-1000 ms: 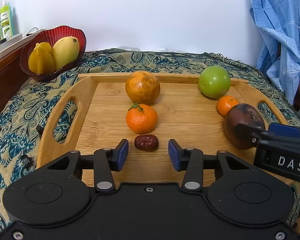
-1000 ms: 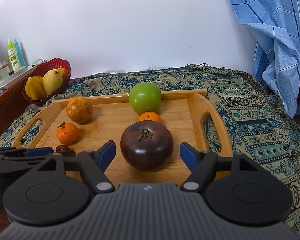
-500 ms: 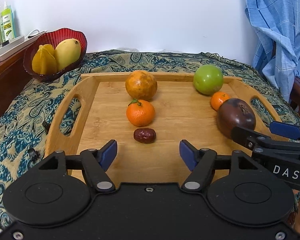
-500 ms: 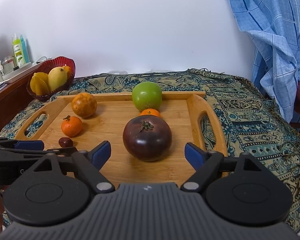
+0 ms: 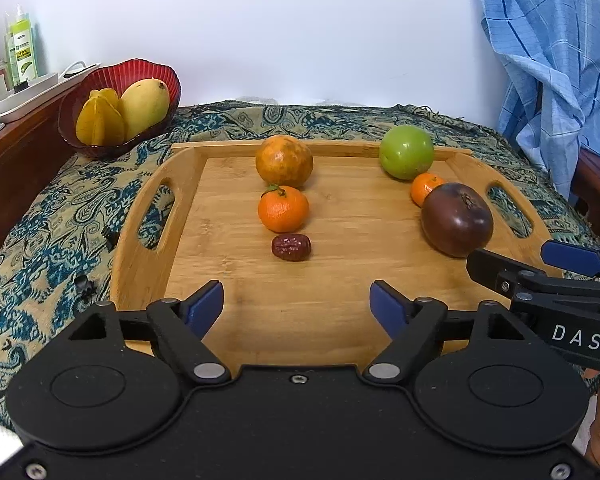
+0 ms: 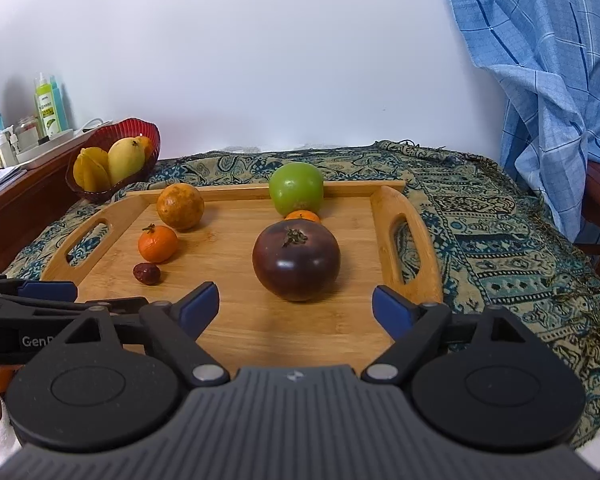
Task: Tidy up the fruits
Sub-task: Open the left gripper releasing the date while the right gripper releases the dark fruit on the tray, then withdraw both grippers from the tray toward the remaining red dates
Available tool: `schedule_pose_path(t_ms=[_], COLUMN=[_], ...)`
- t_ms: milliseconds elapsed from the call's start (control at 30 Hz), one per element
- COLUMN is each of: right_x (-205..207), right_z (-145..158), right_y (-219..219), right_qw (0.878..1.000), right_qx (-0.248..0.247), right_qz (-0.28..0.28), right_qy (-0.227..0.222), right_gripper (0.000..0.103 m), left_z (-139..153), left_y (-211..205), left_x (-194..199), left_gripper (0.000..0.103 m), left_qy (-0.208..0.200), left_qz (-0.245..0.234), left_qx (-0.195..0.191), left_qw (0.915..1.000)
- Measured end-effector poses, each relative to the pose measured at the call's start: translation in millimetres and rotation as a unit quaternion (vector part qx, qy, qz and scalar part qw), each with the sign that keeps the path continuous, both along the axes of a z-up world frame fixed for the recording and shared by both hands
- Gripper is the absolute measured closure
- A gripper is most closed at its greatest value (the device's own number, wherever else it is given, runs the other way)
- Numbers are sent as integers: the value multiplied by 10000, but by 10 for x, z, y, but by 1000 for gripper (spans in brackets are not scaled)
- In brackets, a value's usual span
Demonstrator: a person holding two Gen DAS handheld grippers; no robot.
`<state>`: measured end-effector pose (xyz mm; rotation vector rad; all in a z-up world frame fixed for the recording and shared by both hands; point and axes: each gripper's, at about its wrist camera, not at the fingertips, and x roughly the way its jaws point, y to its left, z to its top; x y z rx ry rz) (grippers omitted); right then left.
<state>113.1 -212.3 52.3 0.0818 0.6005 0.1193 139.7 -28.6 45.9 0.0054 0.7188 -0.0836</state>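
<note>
A wooden tray [image 5: 340, 308] holds two rows of fruit. On the left lie a speckled orange fruit [image 5: 284, 161], a mandarin [image 5: 283, 208] and a red date [image 5: 291, 247]. On the right lie a green fruit [image 5: 406, 152], a small mandarin [image 5: 425, 187] and a dark purple fruit [image 5: 457, 219]. My left gripper [image 5: 298, 307] is open and empty, short of the date. My right gripper [image 6: 296, 306] is open and empty, just short of the purple fruit [image 6: 296, 259]; it also shows in the left wrist view [image 5: 540, 264].
A red bowl [image 5: 140, 76] with a mango and a starfruit stands at the back left on the patterned cloth [image 5: 52, 224]. A wooden sideboard [image 5: 4, 152] with bottles is at the left. A blue checked cloth [image 5: 552, 52] hangs at the right.
Both grippers have drawn back from the tray and opened wider. The date and the purple fruit stay on the tray, now farther from the fingers.
</note>
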Motion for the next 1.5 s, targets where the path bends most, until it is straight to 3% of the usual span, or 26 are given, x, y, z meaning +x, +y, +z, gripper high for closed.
schedule_pose_path(t_ms=[1500], right_x=[-619], right_z=[-122], right_y=[-24], right_qw=[9998], right_qx=[-90], right_qz=[176], right_qy=[101], right_gripper=[8], left_z=[-68], left_y=[104], left_x=[-729], left_gripper=[12], left_qy=[170], left_qz=[-143], left_qx=[-3], left_qw=[9998])
